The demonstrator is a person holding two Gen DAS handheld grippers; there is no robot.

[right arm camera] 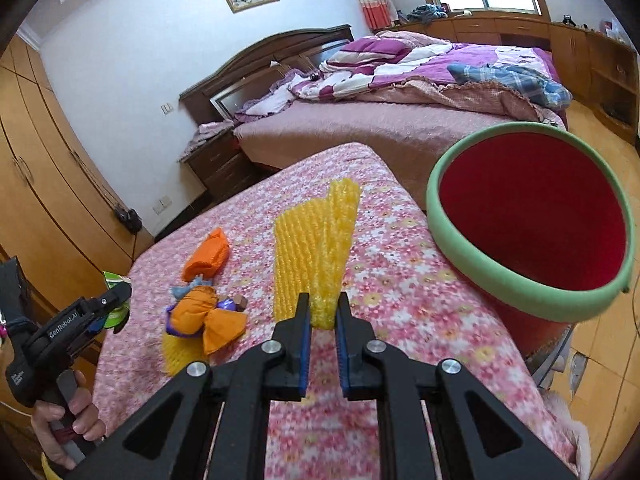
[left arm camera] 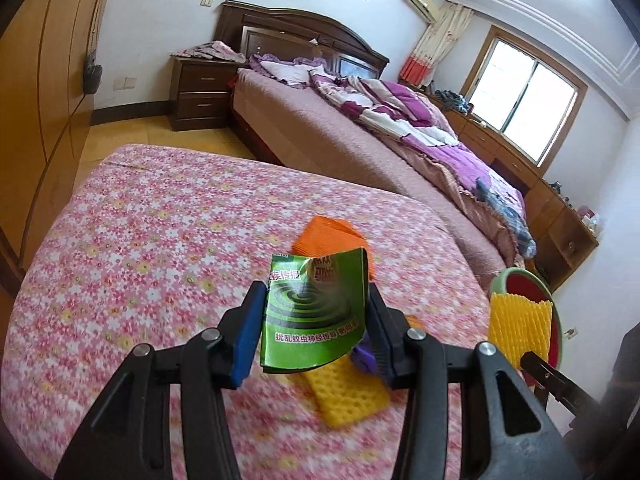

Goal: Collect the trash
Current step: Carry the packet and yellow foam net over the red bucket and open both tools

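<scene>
Trash lies scattered on a pink floral bedcover (right arm camera: 400, 280), and two pieces of it are already lifted off the cover in the grippers. In the left wrist view, the left gripper (left arm camera: 316, 328) sits at lower centre with its blue-padded jaws pinching a green mosquito-coil packet (left arm camera: 316, 312) by its two side edges; the packet stands upright, bent and creased, printed with a dark spiral and white Chinese characters. Behind the packet, an orange foam net (left arm camera: 332, 236) rests on the cover. Below the packet, a flat yellow foam net (left arm camera: 348, 396) lies on the cover, with a purple scrap (left arm camera: 362, 354) just beside the right-hand pad.

In the right wrist view, the right gripper (right arm camera: 322, 320) at lower centre has its jaws pressed close together on the bottom end of a yellow foam fruit sleeve (right arm camera: 316, 248), which stands up from the pads toward the middle of the frame. At the right of that frame, a red bin with a green rim (right arm camera: 444, 232) stands just beside the edge of the bedcover, its mouth open toward the camera. Left of the sleeve, an orange wrapper (right arm camera: 208, 312) lies on top of the flat yellow net, with the orange foam net a little beyond it. At the lower left, a person's hand (right arm camera: 72, 428) holds the handle of the left gripper. A bed with purple bedding (right arm camera: 400, 64) fills the background.
</scene>
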